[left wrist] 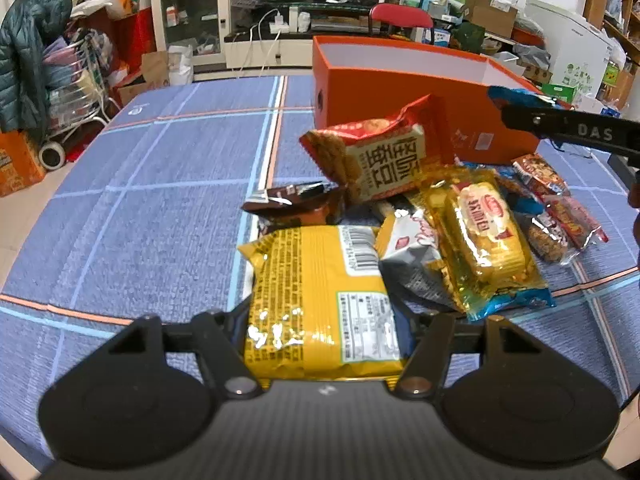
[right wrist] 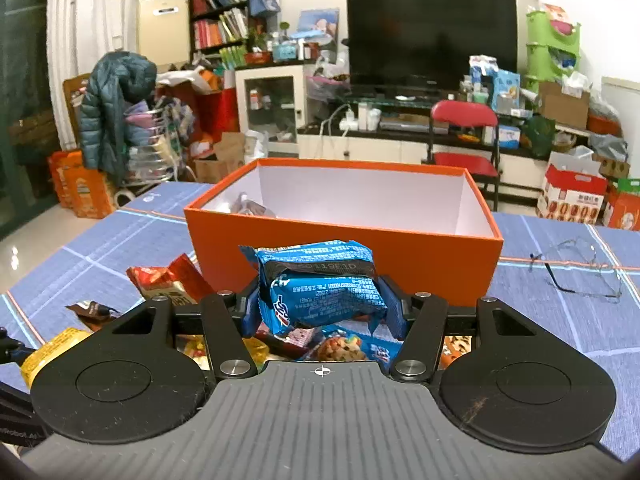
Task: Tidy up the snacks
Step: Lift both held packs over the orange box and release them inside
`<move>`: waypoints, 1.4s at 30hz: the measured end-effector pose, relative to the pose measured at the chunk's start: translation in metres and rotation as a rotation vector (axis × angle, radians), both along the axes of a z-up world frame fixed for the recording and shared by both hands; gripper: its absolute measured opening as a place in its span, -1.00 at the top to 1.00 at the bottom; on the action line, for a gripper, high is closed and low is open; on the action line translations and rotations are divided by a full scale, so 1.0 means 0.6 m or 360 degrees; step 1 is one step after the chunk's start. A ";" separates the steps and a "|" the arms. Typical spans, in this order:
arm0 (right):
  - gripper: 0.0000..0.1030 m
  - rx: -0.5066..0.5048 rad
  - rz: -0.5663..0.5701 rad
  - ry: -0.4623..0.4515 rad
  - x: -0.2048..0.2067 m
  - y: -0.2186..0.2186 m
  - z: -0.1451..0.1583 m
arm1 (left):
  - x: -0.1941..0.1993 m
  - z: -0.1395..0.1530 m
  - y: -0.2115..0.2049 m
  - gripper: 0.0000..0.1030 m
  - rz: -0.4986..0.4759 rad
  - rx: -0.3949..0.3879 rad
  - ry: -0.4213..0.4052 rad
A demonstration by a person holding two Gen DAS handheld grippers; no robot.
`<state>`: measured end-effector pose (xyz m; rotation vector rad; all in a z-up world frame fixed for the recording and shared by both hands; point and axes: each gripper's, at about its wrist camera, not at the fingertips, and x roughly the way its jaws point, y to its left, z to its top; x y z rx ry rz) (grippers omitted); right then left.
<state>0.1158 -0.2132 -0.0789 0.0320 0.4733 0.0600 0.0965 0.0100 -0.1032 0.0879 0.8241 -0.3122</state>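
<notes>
My left gripper (left wrist: 326,314) is shut on a yellow snack packet (left wrist: 320,280) at the near edge of a snack pile on the blue tablecloth. The pile holds a red and cream packet (left wrist: 376,152), a gold wafer packet (left wrist: 484,236), a brown packet (left wrist: 296,204) and cereal bars (left wrist: 556,208). My right gripper (right wrist: 322,300) is shut on a blue packet (right wrist: 320,284), held above the pile in front of the open orange box (right wrist: 340,248). In the left wrist view that gripper (left wrist: 516,114) reaches in from the right beside the orange box (left wrist: 400,92). One small packet (right wrist: 250,206) lies inside the box.
A pair of glasses (right wrist: 580,272) lies on the tablecloth (left wrist: 140,200) right of the box. A red chair (right wrist: 464,136) stands beyond the table's far edge. Cluttered shelves, cartons and a television fill the room behind.
</notes>
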 end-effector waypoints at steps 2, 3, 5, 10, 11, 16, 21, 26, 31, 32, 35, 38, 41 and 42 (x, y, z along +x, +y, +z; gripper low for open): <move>0.13 -0.0003 0.0010 -0.0017 -0.003 0.005 0.003 | -0.006 0.007 0.002 -0.22 0.0002 -0.0003 -0.0021; 0.13 -0.0009 0.0017 -0.0023 -0.005 0.009 0.005 | -0.009 0.010 0.002 -0.22 0.0004 -0.0004 -0.0030; 0.13 -0.0019 0.0029 -0.0031 -0.008 0.016 0.007 | -0.015 0.016 0.005 -0.21 0.0014 -0.0015 -0.0046; 0.13 -0.0041 0.0038 -0.0041 -0.018 0.019 0.012 | -0.039 0.028 0.018 -0.21 0.0039 -0.0059 -0.0064; 0.13 -0.0033 0.0034 -0.0045 -0.020 0.017 0.013 | -0.043 0.027 0.021 -0.21 0.0045 -0.0059 -0.0065; 0.13 -0.0001 0.0024 -0.0075 -0.028 0.007 0.022 | -0.056 0.032 0.030 -0.21 0.0079 -0.0075 -0.0087; 0.13 0.0000 0.0020 -0.0094 -0.033 0.001 0.027 | -0.076 0.058 0.024 -0.21 0.0063 -0.0042 -0.0229; 0.13 0.0021 -0.0017 -0.0123 -0.038 -0.012 0.043 | -0.045 0.100 0.005 -0.21 0.0014 -0.0071 -0.0325; 0.13 0.0055 -0.0104 -0.0146 -0.016 -0.040 0.070 | 0.039 0.144 -0.041 -0.21 -0.0058 -0.0130 -0.0391; 0.13 0.0046 -0.0110 -0.0142 -0.007 -0.044 0.074 | 0.063 0.151 -0.053 -0.21 -0.0067 -0.0144 -0.0397; 0.13 0.0016 -0.0130 -0.0135 0.028 -0.055 0.080 | 0.145 0.167 -0.093 -0.21 -0.0069 -0.0178 -0.0391; 0.14 0.0041 -0.0149 -0.0095 0.074 -0.069 0.080 | 0.204 0.176 -0.132 -0.21 -0.0069 -0.0159 -0.0400; 0.14 0.0050 -0.0157 -0.0069 0.113 -0.076 0.079 | 0.243 0.176 -0.162 -0.21 -0.0072 -0.0141 -0.0382; 0.14 0.0039 -0.0160 -0.0067 0.125 -0.077 0.080 | 0.252 0.175 -0.169 -0.21 -0.0072 -0.0135 -0.0380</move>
